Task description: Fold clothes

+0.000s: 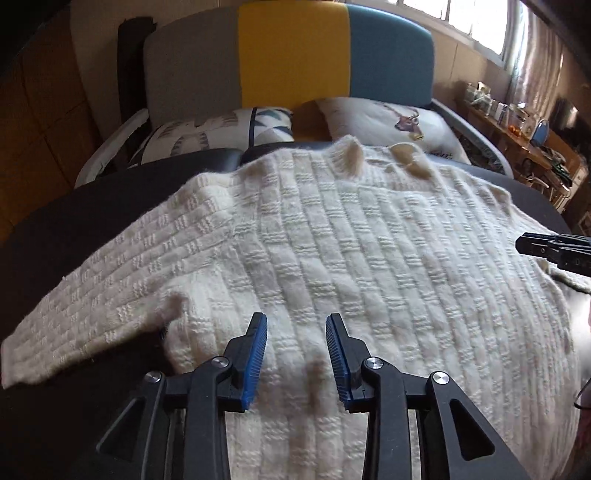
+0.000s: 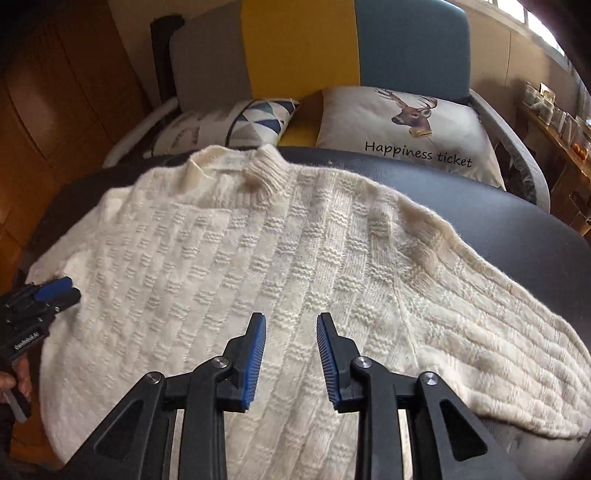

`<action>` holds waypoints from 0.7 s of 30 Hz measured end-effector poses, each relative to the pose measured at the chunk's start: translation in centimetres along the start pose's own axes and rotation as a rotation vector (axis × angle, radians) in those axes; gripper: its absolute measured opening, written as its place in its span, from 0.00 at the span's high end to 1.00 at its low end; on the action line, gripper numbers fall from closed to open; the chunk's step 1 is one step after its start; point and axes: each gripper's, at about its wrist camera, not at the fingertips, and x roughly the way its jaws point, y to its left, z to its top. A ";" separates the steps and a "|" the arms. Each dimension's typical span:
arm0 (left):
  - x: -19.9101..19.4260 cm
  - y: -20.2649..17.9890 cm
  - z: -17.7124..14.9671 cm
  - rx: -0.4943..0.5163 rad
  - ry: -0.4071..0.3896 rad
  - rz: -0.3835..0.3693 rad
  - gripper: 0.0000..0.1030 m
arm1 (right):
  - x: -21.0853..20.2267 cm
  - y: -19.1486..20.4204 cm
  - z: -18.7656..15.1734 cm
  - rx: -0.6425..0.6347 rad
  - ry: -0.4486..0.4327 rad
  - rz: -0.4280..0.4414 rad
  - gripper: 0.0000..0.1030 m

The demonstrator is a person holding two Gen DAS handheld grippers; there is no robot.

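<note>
Cream knit: sweater (image 1: 332, 258) spread flat on a dark round table (image 1: 92, 206), collar (image 2: 264, 173) at the far edge, hem near.
Sleeves: left sleeve (image 1: 92, 306) angled out toward the near left; right sleeve (image 2: 498, 350) angled out toward the near right.
Left gripper (image 1: 296, 350): over the lower body of the sweater, jaws wide apart, nothing between the blue pads (image 1: 255, 362).
Right gripper (image 2: 291, 350): over the lower body nearer the right sleeve, jaws wide apart, holding nothing.
Hand (image 2: 14, 380): part of it seen at the left edge of the right view, on the left gripper's handle.
Beyond the table: sofa (image 1: 295, 55) with grey, yellow and blue back panels; deer cushion (image 2: 406, 125) reading "Happiness ticket" on the right, triangle-patterned cushion (image 2: 258, 118) on the left.
Far right: cluttered shelf (image 1: 517, 122) under a bright window (image 1: 461, 18).
</note>
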 end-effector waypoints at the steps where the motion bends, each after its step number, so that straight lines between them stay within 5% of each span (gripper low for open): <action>1: 0.8 0.4 -0.1 -0.002 0.022 0.008 0.67 | 0.9 0.0 0.2 -0.009 0.019 -0.025 0.72; 4: 1.5 1.2 -0.4 -0.017 0.013 -0.008 0.61 | 2.7 -1.5 -0.4 0.012 0.061 -0.074 0.72; 9: 0.6 0.5 1.8 0.032 -0.053 -0.057 0.62 | 2.2 -2.9 -0.9 0.037 0.020 -0.007 0.72; 14: -0.3 -1.5 6.1 0.171 -0.185 -0.097 0.62 | 1.0 -2.0 2.2 0.001 -0.070 0.121 0.72; 19: 4.1 -3.4 11.3 0.359 -0.186 -0.015 0.62 | 2.5 0.0 8.2 -0.088 -0.089 0.126 0.72; 21: 5.6 -3.0 12.9 0.361 -0.163 -0.064 0.62 | 3.7 0.9 9.9 -0.134 -0.070 0.134 0.72</action>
